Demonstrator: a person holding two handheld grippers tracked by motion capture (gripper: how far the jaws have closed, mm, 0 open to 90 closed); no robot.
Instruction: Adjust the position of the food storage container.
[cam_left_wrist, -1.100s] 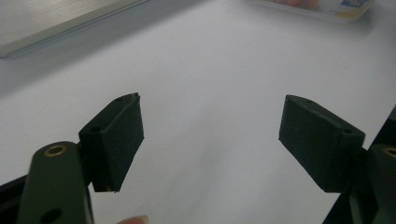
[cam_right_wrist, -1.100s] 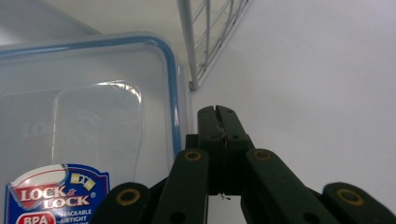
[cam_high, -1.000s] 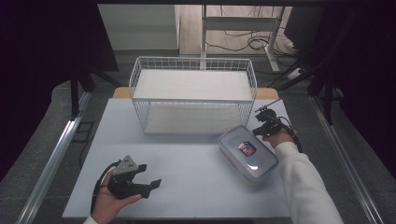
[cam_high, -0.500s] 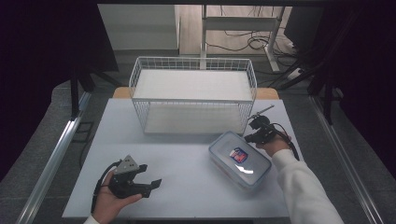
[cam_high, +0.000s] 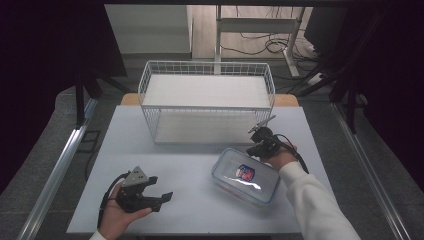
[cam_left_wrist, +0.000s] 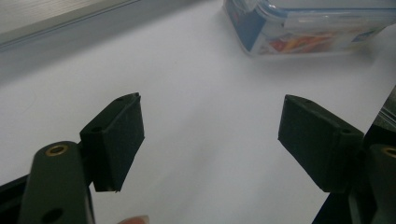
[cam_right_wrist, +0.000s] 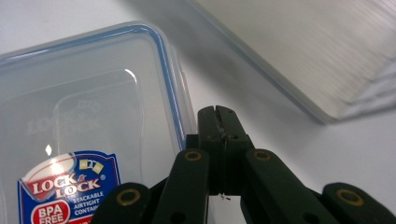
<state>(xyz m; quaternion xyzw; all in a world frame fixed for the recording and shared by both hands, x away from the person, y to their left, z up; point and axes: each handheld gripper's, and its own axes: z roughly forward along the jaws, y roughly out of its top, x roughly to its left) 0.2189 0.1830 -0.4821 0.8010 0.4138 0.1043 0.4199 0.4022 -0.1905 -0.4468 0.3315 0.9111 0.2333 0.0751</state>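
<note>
Seen from above, a white table (cam_high: 200, 200) with a clear plastic container (cam_high: 245, 175), lid on, blue seal around the rim and a red-and-blue label on top, lying at the right of centre and turned askew to the table's edges. At its far right corner, the right gripper (cam_high: 256, 149), jaws pressed together beside the container's rim; in the right gripper view (cam_right_wrist: 217, 122) no part of the container visibly caught between them. Just behind, the white wire basket (cam_high: 207, 102), its front wall near that same corner with a narrow strip of bare table between. At the near left, the left gripper (cam_high: 161, 198), jaws spread wide and holding nothing, pointed towards the container across a broad stretch of open tabletop, well apart from the container's near edge (cam_left_wrist: 299, 37)
</note>
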